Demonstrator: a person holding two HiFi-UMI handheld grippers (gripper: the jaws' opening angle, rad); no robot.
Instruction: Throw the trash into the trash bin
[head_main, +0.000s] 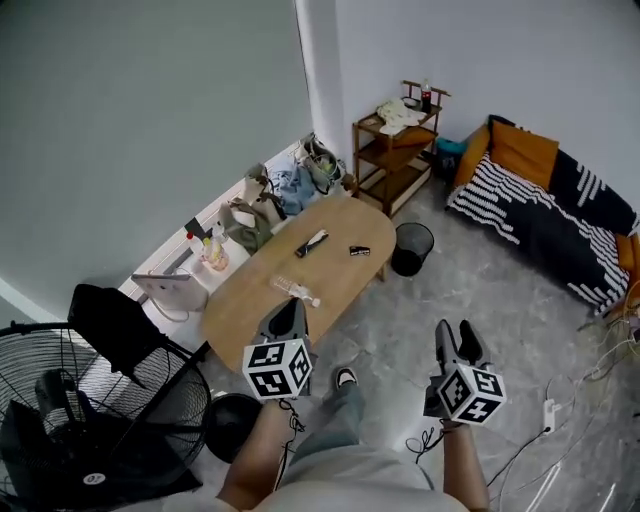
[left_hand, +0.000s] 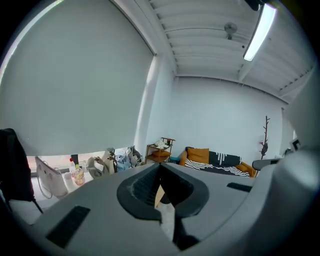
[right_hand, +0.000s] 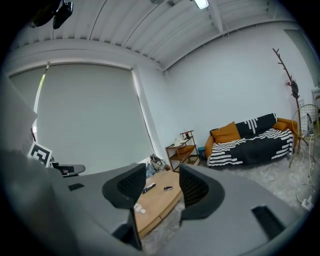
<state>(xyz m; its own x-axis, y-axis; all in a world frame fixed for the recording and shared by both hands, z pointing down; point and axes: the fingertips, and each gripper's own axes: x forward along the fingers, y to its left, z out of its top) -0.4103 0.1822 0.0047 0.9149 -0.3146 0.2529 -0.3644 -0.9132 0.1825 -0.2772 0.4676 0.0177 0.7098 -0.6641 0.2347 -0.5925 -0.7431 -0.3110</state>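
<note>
A clear plastic bottle (head_main: 296, 290) lies on the oval wooden table (head_main: 240, 310), with a long black object (head_main: 312, 243) and a small black one (head_main: 359, 250) farther along. A black mesh trash bin (head_main: 411, 248) stands on the floor at the table's far end. My left gripper (head_main: 293, 303) hovers over the table's near end, just short of the bottle. Its jaws meet at the tips with nothing in them (left_hand: 160, 167). My right gripper (head_main: 456, 328) hangs over the floor to the table's right. It is open and empty (right_hand: 162, 182), and the bottle (right_hand: 140, 209) shows through the gap.
A big black fan (head_main: 60, 420) and a dark round bin (head_main: 232, 425) stand at the lower left. Bags (head_main: 270, 200) line the wall behind the table. A wooden shelf (head_main: 395, 150) and a striped sofa (head_main: 545, 200) lie beyond. Cables (head_main: 590, 400) trail on the floor at right.
</note>
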